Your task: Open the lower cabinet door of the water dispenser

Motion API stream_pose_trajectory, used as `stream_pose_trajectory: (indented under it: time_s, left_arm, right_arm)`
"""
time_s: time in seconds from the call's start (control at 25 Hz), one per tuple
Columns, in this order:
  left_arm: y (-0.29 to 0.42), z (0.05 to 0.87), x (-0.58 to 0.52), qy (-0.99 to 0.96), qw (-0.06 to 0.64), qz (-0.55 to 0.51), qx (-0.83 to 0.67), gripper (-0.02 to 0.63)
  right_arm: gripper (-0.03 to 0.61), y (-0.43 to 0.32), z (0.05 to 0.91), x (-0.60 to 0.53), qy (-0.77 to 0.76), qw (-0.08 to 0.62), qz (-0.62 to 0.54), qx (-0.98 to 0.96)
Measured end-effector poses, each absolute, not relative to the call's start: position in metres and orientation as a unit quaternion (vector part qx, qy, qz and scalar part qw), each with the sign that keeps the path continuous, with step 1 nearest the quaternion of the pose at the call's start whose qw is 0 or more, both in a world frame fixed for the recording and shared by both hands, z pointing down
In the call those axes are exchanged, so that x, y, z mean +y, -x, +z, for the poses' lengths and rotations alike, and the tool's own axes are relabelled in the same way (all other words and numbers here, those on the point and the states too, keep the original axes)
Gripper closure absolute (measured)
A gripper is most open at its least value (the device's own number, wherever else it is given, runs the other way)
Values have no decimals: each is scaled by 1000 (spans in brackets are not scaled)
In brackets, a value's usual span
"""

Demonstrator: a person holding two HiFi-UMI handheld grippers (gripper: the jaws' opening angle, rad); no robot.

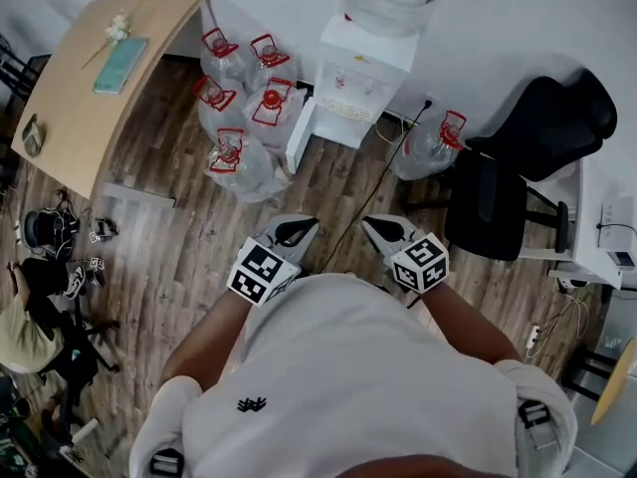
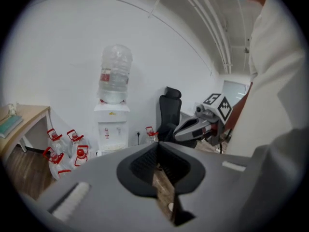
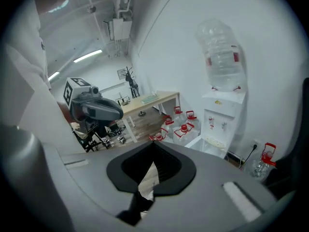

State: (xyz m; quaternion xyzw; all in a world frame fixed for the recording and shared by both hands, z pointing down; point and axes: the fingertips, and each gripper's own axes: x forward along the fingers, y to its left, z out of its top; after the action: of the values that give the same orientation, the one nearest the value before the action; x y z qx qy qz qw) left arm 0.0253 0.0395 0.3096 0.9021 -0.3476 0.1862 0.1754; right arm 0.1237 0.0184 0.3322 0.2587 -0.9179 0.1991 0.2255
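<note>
Position: person in a white shirt stands on the wood-plank floor [image 1: 169, 237], well apart from the white floor-standing water dispenser [image 1: 356, 80] with a clear upturned bottle on top, which is set against the far wall.

Lower cabinet door: at the foot of that unit. A white panel [image 1: 299, 137] juts from its left side, and I cannot tell whether that is the door already ajar.

Left tool [image 1: 302, 227]: clenched, nothing in it, held at the waist.

Right tool [image 1: 381, 229]: likewise clenched and empty, near the other.

Hazards, as judged from here:
- Cluster of clear red-capped water jugs [image 1: 239, 108] crowds the dispenser's left. A door swinging that way may strike them or stop short.
- Thin black cable [image 1: 383, 182] trails across the floor on the approach. A foot may snag it.
- Lone jug [image 1: 430, 145] and black office chair [image 1: 518, 167] narrow the right side.
- Clenched tools must release before any handle fits. Arriving clenched risks a push, not a pull.
</note>
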Motion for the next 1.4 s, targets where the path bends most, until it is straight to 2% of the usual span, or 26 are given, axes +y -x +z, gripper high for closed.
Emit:
stream_pose_trajectory:
  time_s: [0.28,0.6,1.0,1.4]
  left_arm:
    - [-109,297,64,-901,170,199,-347,558]
    - [-187,290,98,-904,171,182,-347,560]
    - [-206,292,129,-895,179,178,-367,558]
    - [-217,295,144,-894,179,184,-368,558]
  right_arm:
    - [578,-204,306,50,-257,205,185,-926]
    - [578,-255,287,112,-221,185,175,-941]
    - [578,-294,288,148,-223,170,162,-946]
    - [578,-300,286,158,-220,171,151,-948]
